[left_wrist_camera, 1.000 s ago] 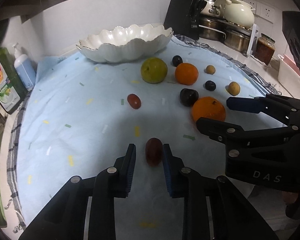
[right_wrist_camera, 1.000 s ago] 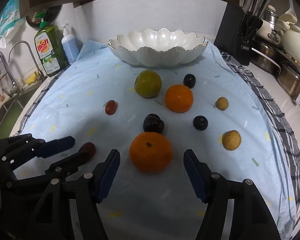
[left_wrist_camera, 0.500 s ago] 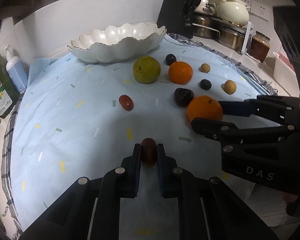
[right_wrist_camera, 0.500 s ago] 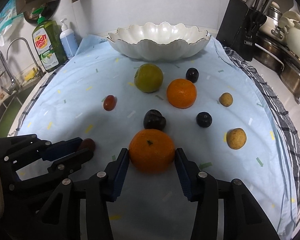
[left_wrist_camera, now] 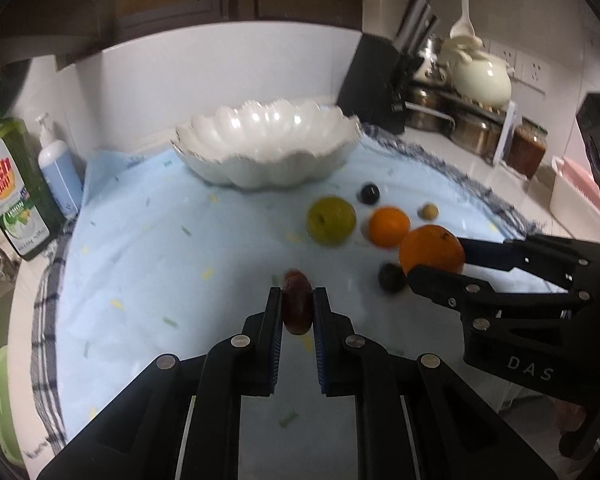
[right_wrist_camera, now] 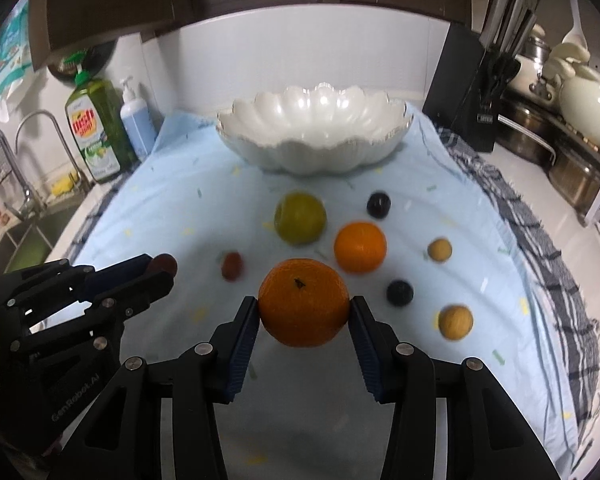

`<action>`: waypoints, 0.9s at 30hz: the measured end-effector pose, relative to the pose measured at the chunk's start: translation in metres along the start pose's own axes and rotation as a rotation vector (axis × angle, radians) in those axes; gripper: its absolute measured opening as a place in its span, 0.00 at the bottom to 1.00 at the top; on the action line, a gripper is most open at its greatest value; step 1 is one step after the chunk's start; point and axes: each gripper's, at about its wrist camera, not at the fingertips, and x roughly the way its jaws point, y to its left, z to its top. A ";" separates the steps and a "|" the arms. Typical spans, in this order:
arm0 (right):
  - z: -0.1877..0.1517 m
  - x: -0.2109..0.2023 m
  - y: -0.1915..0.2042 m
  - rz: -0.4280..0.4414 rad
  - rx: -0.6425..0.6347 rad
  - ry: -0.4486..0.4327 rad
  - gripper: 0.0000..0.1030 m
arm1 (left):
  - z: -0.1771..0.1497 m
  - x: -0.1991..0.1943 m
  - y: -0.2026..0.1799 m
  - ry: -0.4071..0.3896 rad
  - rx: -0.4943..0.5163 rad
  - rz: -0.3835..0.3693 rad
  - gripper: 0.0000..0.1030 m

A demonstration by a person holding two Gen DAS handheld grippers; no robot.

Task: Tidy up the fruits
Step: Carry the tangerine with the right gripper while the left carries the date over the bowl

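Holding: we have two fruits gripped at once, both lifted off the pale blue speckled cloth (right_wrist_camera: 172, 208).
Left gripper (left_wrist_camera: 297, 308): clenched on a small dark red oval fruit (left_wrist_camera: 297, 306), pads on its two long sides.
Right gripper (right_wrist_camera: 304, 312): jaws recently closed in, now clamped across the widest part of a large round orange (right_wrist_camera: 303, 303), stem scar up.
Red fruit handling: we judge it light, smooth-skinned, soft; likely to bruise or squirt out if squeezed harder.
Orange handling: heavier, firm, pebbled rind gives good friction; mid-girth grip looks secure.
Destination: white scalloped ceramic bowl (right_wrist_camera: 314, 136) at 12 o'clock, empty, fragile; we would lower fruit in, not drop.
Waiting on cloth: yellow-green round fruit (right_wrist_camera: 300, 218) at 11 o'clock of the held orange, second orange (right_wrist_camera: 360, 246) at 1 o'clock.
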 end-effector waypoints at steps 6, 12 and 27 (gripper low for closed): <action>0.021 -0.005 0.005 -0.009 0.023 -0.068 0.46 | 0.025 -0.005 0.017 -0.074 -0.001 0.009 0.15; 0.046 -0.010 0.006 -0.020 0.021 -0.150 0.46 | 0.050 -0.005 0.025 -0.114 -0.007 0.005 0.15; 0.132 0.019 -0.021 -0.029 -0.060 -0.241 0.46 | 0.130 0.025 0.037 -0.184 -0.045 0.071 0.15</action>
